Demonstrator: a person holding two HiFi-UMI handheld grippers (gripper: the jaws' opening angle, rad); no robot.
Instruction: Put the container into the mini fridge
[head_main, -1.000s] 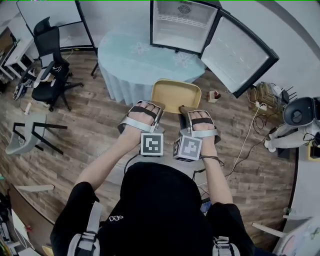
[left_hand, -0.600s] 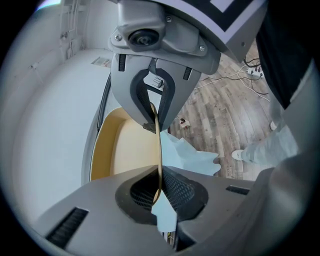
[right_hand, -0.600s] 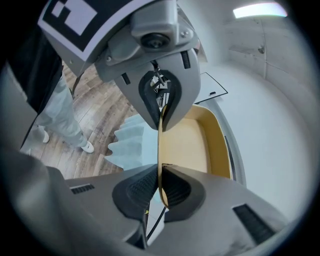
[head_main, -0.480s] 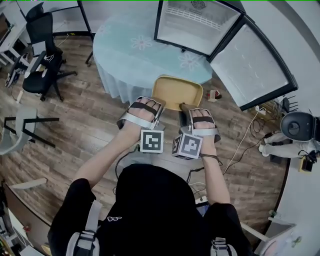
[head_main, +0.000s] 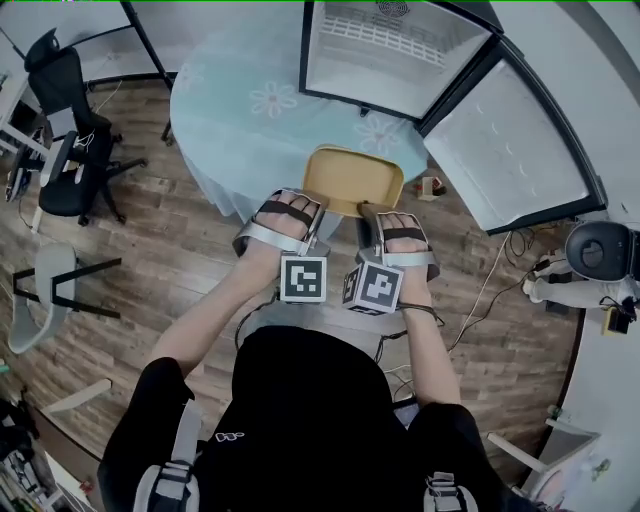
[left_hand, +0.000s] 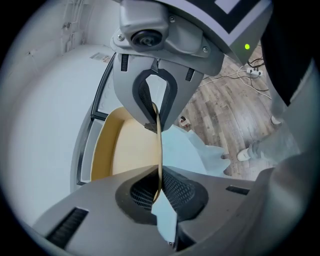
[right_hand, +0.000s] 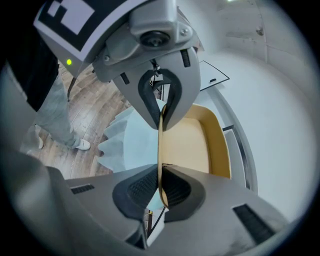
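A shallow yellow container (head_main: 352, 178) hangs in the air between both grippers, in front of a round table. My left gripper (head_main: 312, 225) is shut on the container's near left rim (left_hand: 159, 145). My right gripper (head_main: 366, 227) is shut on its near right rim (right_hand: 160, 150). The mini fridge (head_main: 385, 55) stands on the table ahead with its door (head_main: 510, 145) swung open to the right; its white inside shows a wire shelf. In both gripper views the container's yellow inside (left_hand: 130, 150) (right_hand: 187, 145) lies past the jaws, held level.
The round table has a pale blue cloth (head_main: 250, 105) hanging to the floor. A black office chair (head_main: 70, 130) stands at the left and a grey chair (head_main: 45, 290) lower left. Cables and a black-and-white device (head_main: 590, 255) lie on the wooden floor at the right.
The fridge and table have come closer and shifted in the head view as the person moves toward them. Both grippers keep their hold on the container.
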